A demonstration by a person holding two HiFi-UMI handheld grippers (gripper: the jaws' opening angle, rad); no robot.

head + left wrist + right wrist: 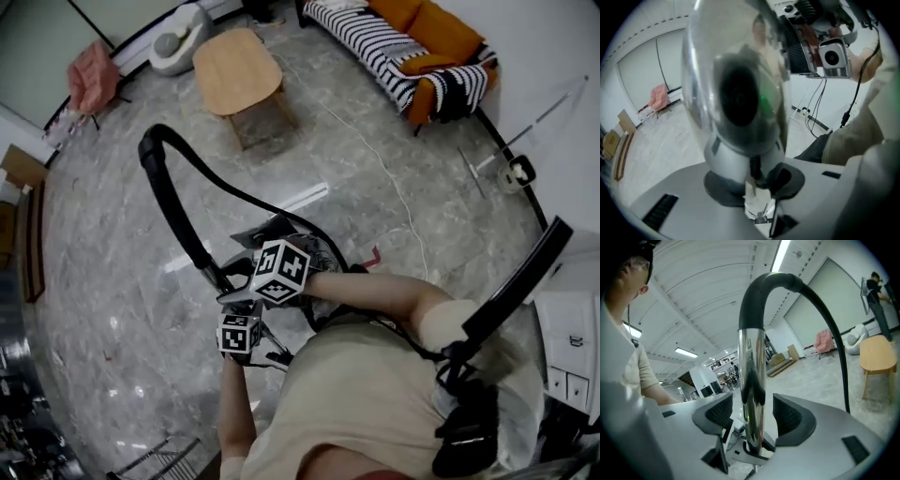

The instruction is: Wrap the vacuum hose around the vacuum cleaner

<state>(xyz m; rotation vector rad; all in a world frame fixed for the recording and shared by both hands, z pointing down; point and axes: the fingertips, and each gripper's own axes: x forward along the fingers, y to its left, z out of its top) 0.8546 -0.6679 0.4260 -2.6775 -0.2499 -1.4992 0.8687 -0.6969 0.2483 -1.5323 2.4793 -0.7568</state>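
Two tongs are working just over the vacuum cleaner (740, 93), which is sitting on the grey floor (112, 281) right below my hands. The vacuum hose (169, 187) is not lying around the machine yet. It is standing off as one open loop, up along a stiff tube, over a curved black handle, then back down to the body as a thinner black line.

My right tongs (752, 413) are standing apart with the chrome tube (751, 362) running upright between them, a gap showing on each side, so nothing is gripped there. My left tongs (761, 187) are drawn close together, seemingly pinching a thin dark part at the foot of the cleaner's grey neck.

My right hand is the nearer one to the hose, whose long axis is pointing up and away from the machine.
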